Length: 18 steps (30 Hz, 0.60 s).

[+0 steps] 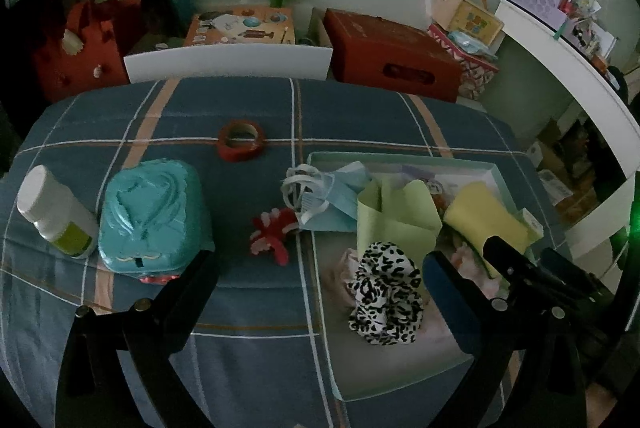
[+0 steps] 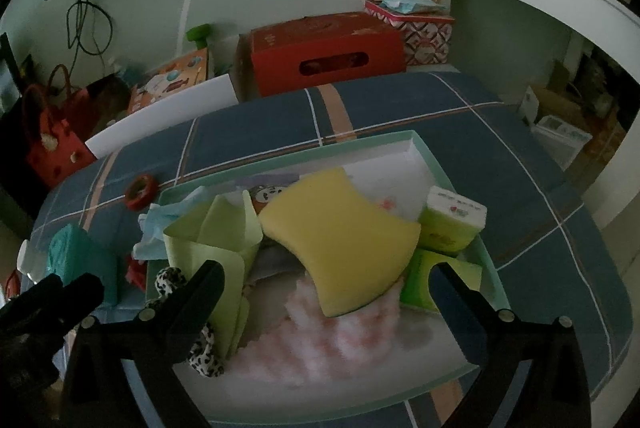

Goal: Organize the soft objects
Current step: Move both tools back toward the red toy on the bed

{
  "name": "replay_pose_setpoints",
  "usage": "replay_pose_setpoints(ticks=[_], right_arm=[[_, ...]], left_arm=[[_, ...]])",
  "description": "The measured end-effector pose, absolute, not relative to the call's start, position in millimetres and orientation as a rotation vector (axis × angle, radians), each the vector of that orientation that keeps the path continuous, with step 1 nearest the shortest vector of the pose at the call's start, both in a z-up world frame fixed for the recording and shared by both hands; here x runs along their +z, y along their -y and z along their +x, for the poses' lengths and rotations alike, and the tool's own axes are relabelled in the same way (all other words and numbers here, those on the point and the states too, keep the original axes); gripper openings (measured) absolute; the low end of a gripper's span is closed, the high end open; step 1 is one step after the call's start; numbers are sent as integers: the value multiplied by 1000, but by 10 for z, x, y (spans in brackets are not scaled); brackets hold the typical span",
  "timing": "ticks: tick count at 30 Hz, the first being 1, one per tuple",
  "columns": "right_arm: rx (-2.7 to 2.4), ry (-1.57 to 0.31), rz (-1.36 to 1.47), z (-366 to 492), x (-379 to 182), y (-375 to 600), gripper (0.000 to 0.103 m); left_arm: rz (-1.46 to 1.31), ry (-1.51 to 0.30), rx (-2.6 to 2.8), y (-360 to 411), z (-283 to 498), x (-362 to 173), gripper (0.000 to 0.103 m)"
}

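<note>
- The red-and-white soft toy (image 1: 272, 234) lies on the plaid cloth (image 1: 240, 308), outside the tray (image 1: 404, 386) and just off its left wall; in this dim light I can't say quite what it is, something frilly, maybe a scrunchie.
- It sits ahead of the left gripper (image 1: 320, 276) and a little left of its centre line, with no clear long axis, so the approach angle looks free.
- The left gripper stands wide open with nothing between the fingers; its right finger hangs over the leopard-print scrunchie (image 1: 386, 294), which is already in the tray.
- The right gripper (image 2: 326, 286) is also wide open and empty, over the yellow sponge (image 2: 340, 240) and pink cloth (image 2: 320, 340) inside the tray, so the left hand is the nearer one.
- The blue face mask (image 1: 332, 200) drapes over the tray's left rim, half out.
</note>
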State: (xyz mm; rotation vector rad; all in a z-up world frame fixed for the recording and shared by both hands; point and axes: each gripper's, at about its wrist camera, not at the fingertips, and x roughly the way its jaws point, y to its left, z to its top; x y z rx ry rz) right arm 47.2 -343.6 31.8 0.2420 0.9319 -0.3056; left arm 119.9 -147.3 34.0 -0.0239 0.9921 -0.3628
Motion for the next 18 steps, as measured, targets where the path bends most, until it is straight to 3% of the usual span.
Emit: replay_pose_setpoints(ticks=[10,18], right_arm=[[-223,-914,225,530,379,3189,103],[-109,-902,185,631,424,2777,103]], left_arm=[[-16,-918,-314,1227,1176,608,101],[-55,-870,-152,611,1302,744,101]])
